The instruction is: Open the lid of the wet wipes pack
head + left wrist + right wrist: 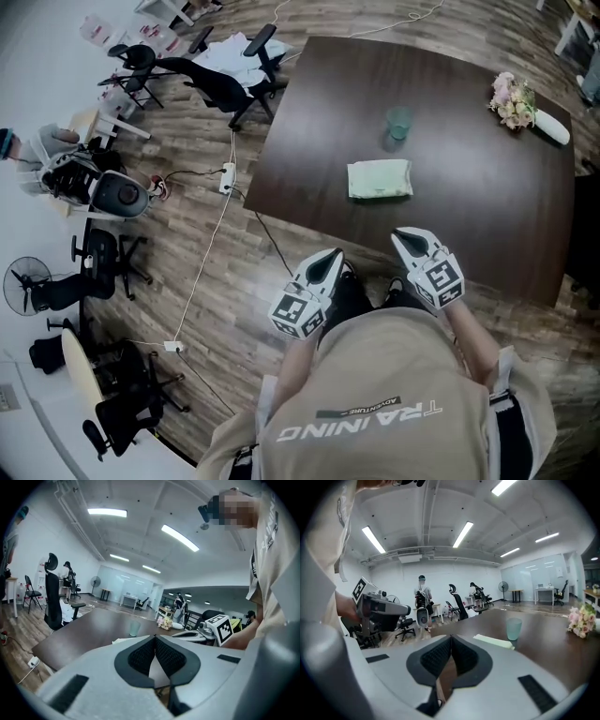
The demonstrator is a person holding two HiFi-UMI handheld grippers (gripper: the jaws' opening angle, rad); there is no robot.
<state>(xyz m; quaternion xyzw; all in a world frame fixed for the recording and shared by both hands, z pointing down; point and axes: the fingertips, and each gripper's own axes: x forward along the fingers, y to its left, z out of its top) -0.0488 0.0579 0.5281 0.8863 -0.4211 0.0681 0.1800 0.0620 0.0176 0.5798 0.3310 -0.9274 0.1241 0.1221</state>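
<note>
Since both of your tools are pressed together on nothing, you will need to part them before you reach. Your left gripper and your right gripper hang close to your body at the near edge of the dark brown wooden table, each with its ribbed pads meeting at the tips and empty. The pale green, flat rectangular wet wipes pack lies on the table ahead, well apart from both. A translucent teal plastic cup stands just beyond it, and a bunch of pink flowers lies near the far right corner. The lid is too small to make out, so I judge the opening not yet begun. Pin the pack's body with one gripper so it cannot slide on the smooth top. Catch the lid's free lip with the other and swing it up about its hinge, keeping clear of the cup.
</note>
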